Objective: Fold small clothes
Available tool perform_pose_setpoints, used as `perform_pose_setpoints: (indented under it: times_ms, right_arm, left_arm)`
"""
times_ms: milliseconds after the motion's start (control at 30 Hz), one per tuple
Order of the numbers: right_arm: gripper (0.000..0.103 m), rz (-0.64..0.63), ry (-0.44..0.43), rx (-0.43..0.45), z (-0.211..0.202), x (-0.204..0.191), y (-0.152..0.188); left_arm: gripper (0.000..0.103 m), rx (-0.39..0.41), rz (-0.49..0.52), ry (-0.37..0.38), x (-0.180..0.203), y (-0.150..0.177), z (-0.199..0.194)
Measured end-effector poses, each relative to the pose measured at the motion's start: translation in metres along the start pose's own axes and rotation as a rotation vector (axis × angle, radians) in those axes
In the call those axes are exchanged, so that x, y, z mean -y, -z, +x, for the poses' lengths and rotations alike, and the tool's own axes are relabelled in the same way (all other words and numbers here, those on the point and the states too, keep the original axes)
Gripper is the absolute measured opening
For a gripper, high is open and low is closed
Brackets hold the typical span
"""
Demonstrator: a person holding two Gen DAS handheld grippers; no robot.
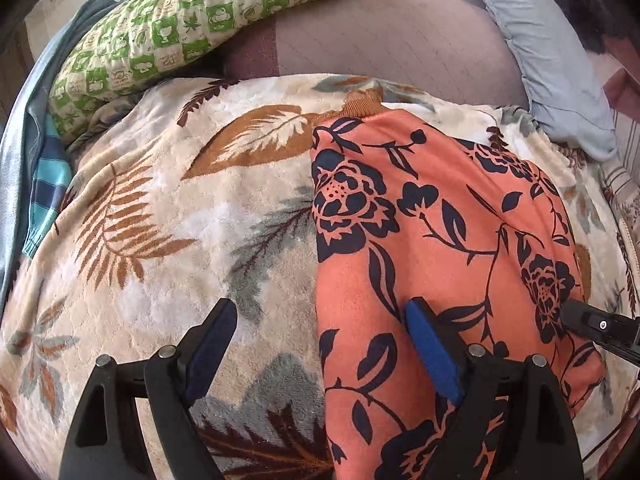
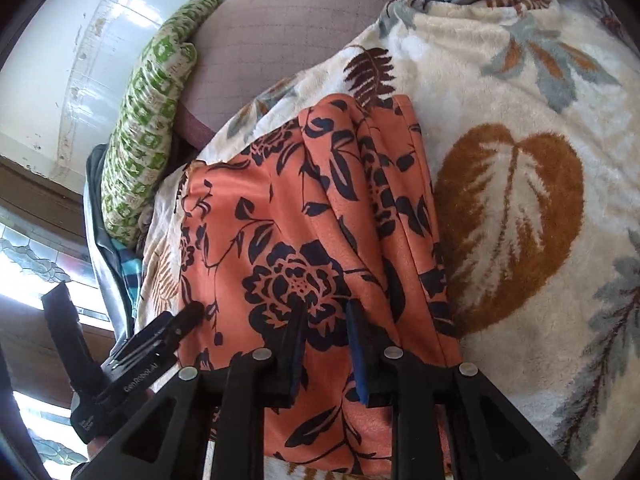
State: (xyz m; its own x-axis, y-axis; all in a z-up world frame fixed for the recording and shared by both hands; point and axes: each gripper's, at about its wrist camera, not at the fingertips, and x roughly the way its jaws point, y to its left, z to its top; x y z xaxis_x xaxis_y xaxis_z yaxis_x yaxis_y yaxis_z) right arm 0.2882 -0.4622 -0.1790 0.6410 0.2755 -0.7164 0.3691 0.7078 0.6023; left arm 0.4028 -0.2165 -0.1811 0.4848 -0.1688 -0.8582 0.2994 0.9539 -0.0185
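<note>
— What is the cloth like?

— The garment point(image 1: 440, 220) is thin, smooth orange fabric printed with dark navy roses and leaves, with a ribbed brown band at its far end. It lies on a thick, fluffy cream blanket point(image 1: 160, 240) patterned with brown and grey leaves, spread over a bed. In the left wrist view it looks like a flat, long panel with a straight left edge.

— And the tongs?

— The left tongs point(image 1: 320, 320) are spread wide, black arms with blue pads; one pad sits over the blanket, the other over the garment's near part, with the cloth's left edge between them. The right tongs point(image 2: 326, 312) stand only a little apart, over the big rose print. I cannot tell whether the pads press on the cloth.

— What does one view add?

— The right wrist view shows the garment folded into long soft ridges along its right side, which the left view flattens out. It also shows a glossy pale wall and patterned window glass. The left view alone shows a striped blue cloth point(image 1: 48, 196) tucked at the blanket's left edge and a pale blue pillow point(image 1: 552, 72). Both show the quilted green-and-cream checked pillow point(image 1: 192, 20) and the mauve stitched mattress cover point(image 1: 380, 36) beyond the blanket.
</note>
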Motion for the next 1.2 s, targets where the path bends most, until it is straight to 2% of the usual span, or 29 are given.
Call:
perform_pose_setpoints:
  times_ms: [67,100,167,200,233,300,367,433,567,800,867,933,1000,1133,1167,1200]
  right_arm:
    - [0.026,0.005,-0.043,0.02,-0.011,0.002,-0.001]
    - [0.032,0.013,-0.061,0.043,-0.017,0.004,-0.001]
    - [0.047,0.037,-0.083,0.08,-0.028,0.011,-0.002]
    - [0.068,0.056,-0.066,0.106,-0.033,0.015,-0.001]
    - [0.074,0.067,-0.043,0.13,-0.037,0.019,-0.002]
    - [0.074,0.094,-0.015,0.152,-0.043,0.028,-0.004]
    - [0.074,0.147,-0.034,0.158,-0.046,0.04,-0.007]
    - [0.074,0.182,-0.048,0.134,-0.043,0.05,-0.009]
    - [0.074,0.214,-0.031,0.061,-0.024,0.057,-0.006]
    - [0.074,0.205,-0.043,0.004,-0.003,0.056,-0.003]
    - [0.074,0.199,-0.051,-0.033,0.006,0.054,-0.002]
    - [0.074,0.178,-0.038,-0.041,0.012,0.05,0.0]
    - [0.074,0.156,-0.031,-0.039,0.013,0.046,0.0]
    - [0.074,0.138,-0.038,-0.034,0.013,0.043,0.002]
    - [0.072,0.132,-0.056,-0.028,0.014,0.041,0.003]
    - [0.066,0.123,-0.083,-0.04,0.016,0.038,0.003]
  left_arm:
    - [0.087,-0.002,-0.017,0.025,-0.002,0.001,-0.004]
    - [0.087,0.004,-0.022,0.038,-0.003,0.003,-0.007]
    - [0.087,0.029,-0.022,0.068,-0.004,0.01,-0.016]
    - [0.087,0.042,-0.02,0.081,-0.006,0.014,-0.021]
    - [0.087,0.05,-0.023,0.093,-0.007,0.018,-0.024]
    - [0.087,0.06,-0.047,0.133,-0.013,0.023,-0.029]
    - [0.087,0.063,-0.091,0.189,-0.021,0.022,-0.032]
    - [0.087,0.039,-0.145,0.237,-0.029,0.017,-0.029]
    - [0.087,-0.01,-0.222,0.258,-0.035,0.008,-0.015]
    - [0.087,-0.054,-0.156,0.259,-0.007,0.002,0.007]
    - [0.087,-0.083,-0.143,0.279,0.004,0.005,0.015]
    - [0.087,-0.073,-0.134,0.307,0.01,0.008,0.015]
    - [0.087,-0.045,-0.113,0.28,0.013,0.011,0.013]
    - [0.079,0.013,-0.021,0.186,0.026,0.013,0.003]
    - [0.078,0.021,-0.009,0.17,0.029,0.012,0.001]
    - [0.076,0.028,-0.006,0.158,0.03,0.012,-0.001]
